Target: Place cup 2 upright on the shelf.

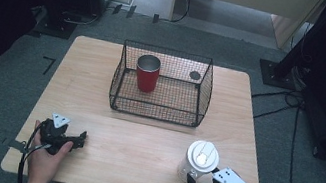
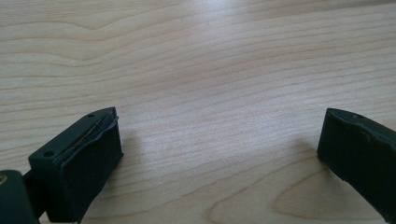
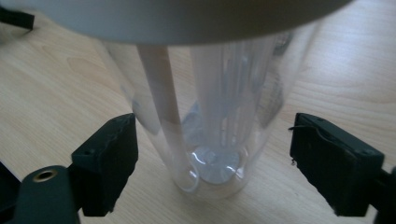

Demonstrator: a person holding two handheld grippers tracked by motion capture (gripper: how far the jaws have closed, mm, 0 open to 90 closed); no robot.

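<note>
Grey carpet was seen around a wooden table (image 1: 141, 143). At its near right edge, a clear tumbler (image 3: 210, 116) with a white lid stood between the right gripper's (image 3: 212, 154) spread jaws, apparently untouched. Open jaws were shown on the left gripper (image 2: 219, 140) over bare wood.
</note>
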